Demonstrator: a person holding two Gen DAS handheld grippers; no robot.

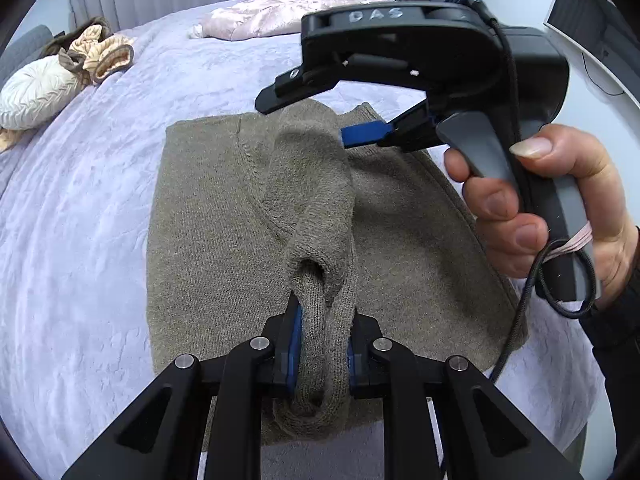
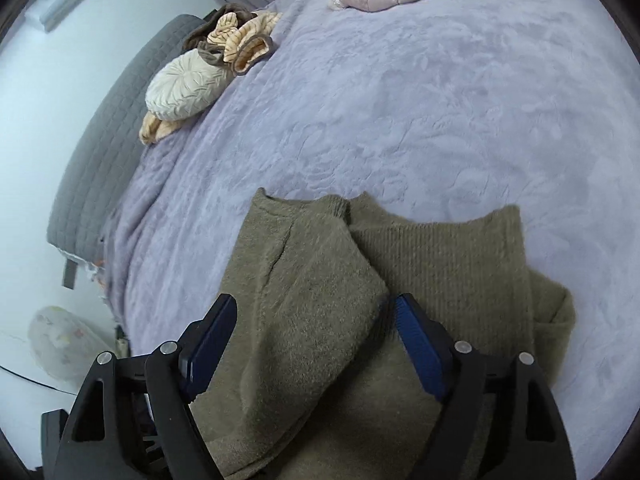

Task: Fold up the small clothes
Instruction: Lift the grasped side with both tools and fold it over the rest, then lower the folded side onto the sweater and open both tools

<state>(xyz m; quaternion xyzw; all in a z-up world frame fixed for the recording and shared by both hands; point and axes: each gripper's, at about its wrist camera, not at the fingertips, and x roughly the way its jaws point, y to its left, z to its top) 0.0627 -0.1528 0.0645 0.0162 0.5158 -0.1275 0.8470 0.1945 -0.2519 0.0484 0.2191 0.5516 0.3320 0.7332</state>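
An olive-brown knitted sweater (image 1: 208, 208) lies flat on the lavender bedspread (image 1: 80, 240). One sleeve (image 1: 316, 184) runs lengthwise over its middle. My left gripper (image 1: 324, 308) is shut on the near end of that sleeve, which bunches between the blue pads. My right gripper (image 1: 308, 120), held by a hand (image 1: 540, 208), hovers over the sleeve's far end. In the right wrist view the right gripper (image 2: 314, 300) stands open, and the sleeve (image 2: 312, 280) lies between its fingers without either pad pressing on it. The sweater's body (image 2: 460, 248) spreads out to the right.
A round white cushion (image 1: 36, 92) and a beige-and-brown bundle of cloth (image 1: 100, 52) sit at the bed's far left. A pink satin garment (image 1: 272, 12) lies at the far edge. A grey quilted headboard (image 2: 100, 152) borders the bed, with bare bedspread around the sweater.
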